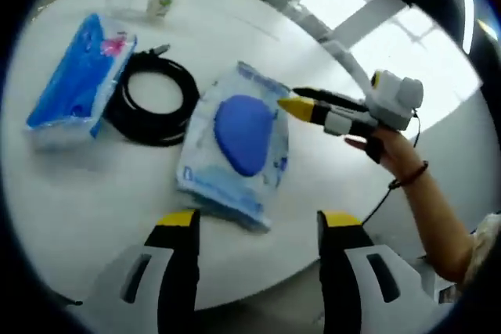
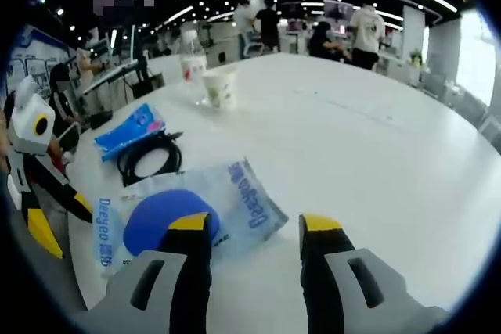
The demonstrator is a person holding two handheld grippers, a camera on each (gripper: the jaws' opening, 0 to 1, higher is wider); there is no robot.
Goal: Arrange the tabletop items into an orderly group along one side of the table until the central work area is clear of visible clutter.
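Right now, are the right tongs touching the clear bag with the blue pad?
Cannot tell. In the left gripper view the right tongs overlap the clear bag's edge, but whether the tips rest on it or hover above is unclear.

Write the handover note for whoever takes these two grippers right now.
Left gripper: open, holding nothing, hovering at the near table edge in front of the clear bag with the blue pad.
Right gripper: open, holding nothing, its tips at that bag's edge; whether they touch it is unclear.
Things: the bag lies mid-table. The coiled black cable lies beside it, its far side resting against the blue packet. A paper cup and a clear bottle stand further back on the white table.
Done: nothing grouped yet.
Left: gather bag, cable, packet, cup and bottle along one side.
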